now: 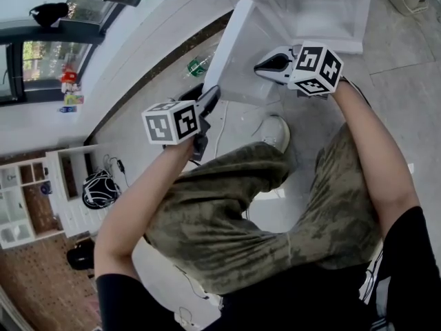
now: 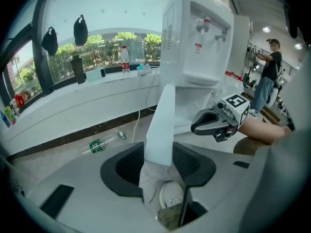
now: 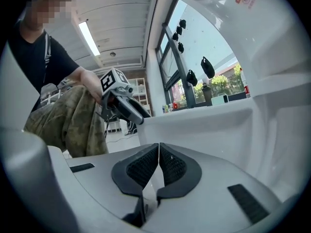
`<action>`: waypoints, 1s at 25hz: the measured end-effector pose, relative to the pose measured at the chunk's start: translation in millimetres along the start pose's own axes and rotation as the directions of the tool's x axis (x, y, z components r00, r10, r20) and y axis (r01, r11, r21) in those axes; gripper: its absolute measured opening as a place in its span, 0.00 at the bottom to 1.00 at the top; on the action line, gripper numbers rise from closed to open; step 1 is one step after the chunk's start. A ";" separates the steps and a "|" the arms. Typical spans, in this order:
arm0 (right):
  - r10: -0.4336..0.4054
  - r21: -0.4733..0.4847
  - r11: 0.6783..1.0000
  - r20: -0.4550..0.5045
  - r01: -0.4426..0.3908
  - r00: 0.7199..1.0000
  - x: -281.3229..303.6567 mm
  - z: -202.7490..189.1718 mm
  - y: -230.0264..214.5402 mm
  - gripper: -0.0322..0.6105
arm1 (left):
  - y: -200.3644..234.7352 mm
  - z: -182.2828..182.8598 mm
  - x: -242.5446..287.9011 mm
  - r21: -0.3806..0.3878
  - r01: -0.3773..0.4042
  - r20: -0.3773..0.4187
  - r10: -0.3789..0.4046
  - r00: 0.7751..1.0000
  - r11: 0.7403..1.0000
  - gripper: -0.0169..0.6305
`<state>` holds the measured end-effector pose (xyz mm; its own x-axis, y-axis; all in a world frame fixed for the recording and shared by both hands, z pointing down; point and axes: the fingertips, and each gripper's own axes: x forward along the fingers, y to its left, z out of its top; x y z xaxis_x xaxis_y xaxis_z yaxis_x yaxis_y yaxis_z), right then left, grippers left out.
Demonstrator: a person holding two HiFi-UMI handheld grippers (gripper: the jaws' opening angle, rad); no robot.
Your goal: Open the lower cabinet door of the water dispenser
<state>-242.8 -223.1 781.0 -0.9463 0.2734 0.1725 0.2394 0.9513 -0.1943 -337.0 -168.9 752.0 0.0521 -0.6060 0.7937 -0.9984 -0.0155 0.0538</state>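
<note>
Gripping the lower cabinet door [image 1: 224, 47] by its free edge, we hold it swung out from the water dispenser [image 1: 310, 19], upper centre of the head view. The left gripper [image 1: 213, 94] has its jaws clamped on that white panel. The right gripper [image 1: 260, 66], jaws pressed together on nothing, hovers just right of the door, before the open cabinet.

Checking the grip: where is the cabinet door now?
Left gripper view, centre: the door stands edge-on, swung out from the dispenser, its edge clamped in the left gripper, with the shut right gripper just to its right.
</note>
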 end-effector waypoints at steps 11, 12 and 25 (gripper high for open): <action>-0.012 0.018 1.000 0.020 0.011 1.000 1.9 9.2 0.3 0.06 | 30.5 9.8 3.4 0.062 -0.024 -0.003 0.024 1.000 0.998 0.31; -0.024 0.035 0.999 0.026 0.023 0.999 -0.6 10.1 -2.8 0.06 | 32.2 11.4 4.0 0.063 -0.021 -0.008 0.022 1.000 0.998 0.31; -0.179 0.048 0.983 0.034 0.178 0.983 -26.1 -3.3 -44.3 0.06 | 47.6 20.9 11.3 0.095 -0.033 -0.031 0.036 0.999 0.995 0.32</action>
<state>-228.0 -271.9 788.3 -0.9806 0.0934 0.1721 0.0567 0.9767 -0.2068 -384.4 -193.2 750.9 0.0170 -0.5812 0.8135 -0.9970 -0.0711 -0.0299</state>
